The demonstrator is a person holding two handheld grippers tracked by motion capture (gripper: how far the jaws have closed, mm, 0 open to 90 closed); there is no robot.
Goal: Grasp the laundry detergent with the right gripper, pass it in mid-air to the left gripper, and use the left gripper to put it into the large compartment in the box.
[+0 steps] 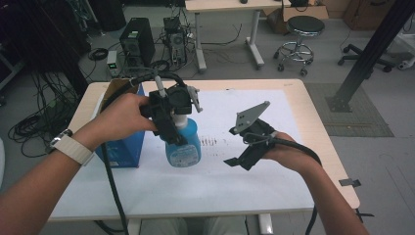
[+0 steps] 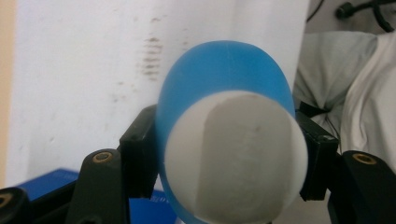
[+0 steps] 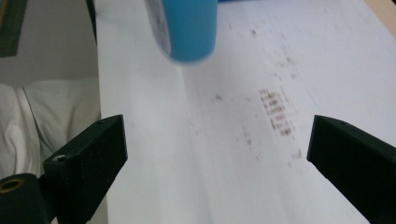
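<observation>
Blue bottle (image 1: 183, 147) — well inside table edges (image 1: 313, 112)

This was a lab or technical workroom. A light wooden table (image 1: 313, 117) covered with a white sheet (image 1: 215, 181) stood on a grey floor. Beyond it, at the far left, computer towers (image 1: 137, 45) sat among tangled cables (image 1: 29, 128). Farther back were a round stool (image 1: 299, 41) on castors and another desk (image 1: 225, 6).

Translucent blue plastic bottle (image 1: 182, 145) (matt finish) above smudged white paper sheet (image 1: 254, 171).
</observation>
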